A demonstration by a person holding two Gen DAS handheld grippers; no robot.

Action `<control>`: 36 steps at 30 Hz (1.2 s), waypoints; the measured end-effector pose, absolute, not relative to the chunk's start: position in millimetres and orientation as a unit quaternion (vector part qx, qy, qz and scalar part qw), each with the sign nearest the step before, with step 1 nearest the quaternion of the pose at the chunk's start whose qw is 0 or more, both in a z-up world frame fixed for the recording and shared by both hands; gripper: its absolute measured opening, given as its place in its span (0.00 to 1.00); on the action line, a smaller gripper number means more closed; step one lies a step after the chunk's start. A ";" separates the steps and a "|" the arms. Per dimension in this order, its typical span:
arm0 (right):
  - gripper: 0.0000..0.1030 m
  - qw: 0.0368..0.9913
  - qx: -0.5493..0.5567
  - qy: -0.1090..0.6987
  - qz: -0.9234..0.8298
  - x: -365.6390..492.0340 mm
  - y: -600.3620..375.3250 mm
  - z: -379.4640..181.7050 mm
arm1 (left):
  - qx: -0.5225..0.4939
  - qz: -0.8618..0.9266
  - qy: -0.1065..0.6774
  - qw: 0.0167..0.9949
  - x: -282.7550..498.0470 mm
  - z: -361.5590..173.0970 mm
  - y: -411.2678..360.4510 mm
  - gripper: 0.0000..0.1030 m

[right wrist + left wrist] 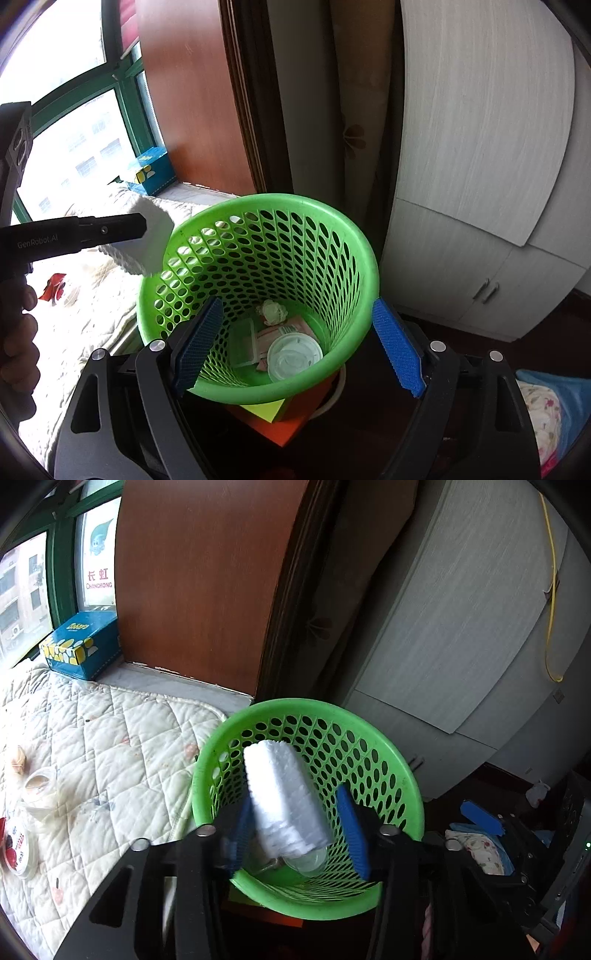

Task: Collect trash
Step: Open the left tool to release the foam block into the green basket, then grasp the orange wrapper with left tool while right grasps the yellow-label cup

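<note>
A green mesh basket [391, 760] stands beside the bed. My left gripper [293, 794] hangs over its mouth with a white foam block [284, 794] between the blue pads. The left pad touches the block, the right pad stands clear of it, so the jaws are open. In the right wrist view that same foam block [147, 243] sits at the tip of the left gripper's finger [110, 229], over the basket rim [258, 199]. My right gripper [297, 302] is open and empty above the basket. Inside lie a plastic lid [293, 360], a crumpled tissue [273, 312] and a pink wrapper [280, 330].
A quilted bed [122, 760] lies to the left with clear cups [40, 786] and a red-labelled container [18, 845] on it. A blue tissue box [81, 642] sits on the sill. A white wardrobe [461, 627] stands behind the basket, an orange box [284, 424] beneath it.
</note>
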State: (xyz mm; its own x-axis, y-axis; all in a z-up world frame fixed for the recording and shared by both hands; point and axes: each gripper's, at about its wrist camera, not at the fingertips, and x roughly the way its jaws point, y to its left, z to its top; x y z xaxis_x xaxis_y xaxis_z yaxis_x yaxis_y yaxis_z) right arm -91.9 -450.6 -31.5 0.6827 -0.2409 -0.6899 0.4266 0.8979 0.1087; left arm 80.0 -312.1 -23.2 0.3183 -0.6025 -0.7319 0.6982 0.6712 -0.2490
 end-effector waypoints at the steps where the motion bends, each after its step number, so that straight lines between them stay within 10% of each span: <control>1: 0.80 0.908 0.132 0.354 -0.185 -91.9 -451.3 -31.7 | 0.055 -0.400 0.424 0.811 79.5 -23.6 -312.9 0.54; 36: 0.85 0.928 0.084 0.357 -0.067 -17.2 -357.2 -16.8 | 0.015 -0.197 0.418 0.887 149.5 -29.3 -106.2 0.61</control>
State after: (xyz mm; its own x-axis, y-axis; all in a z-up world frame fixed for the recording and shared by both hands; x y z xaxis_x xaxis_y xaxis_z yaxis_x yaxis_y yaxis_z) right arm -17.2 -357.2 -16.8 0.7356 -0.0643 -0.6743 0.1839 0.9771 0.1074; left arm 149.5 -106.2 -29.3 0.5733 -0.3374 -0.7466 0.3628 0.9216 -0.1380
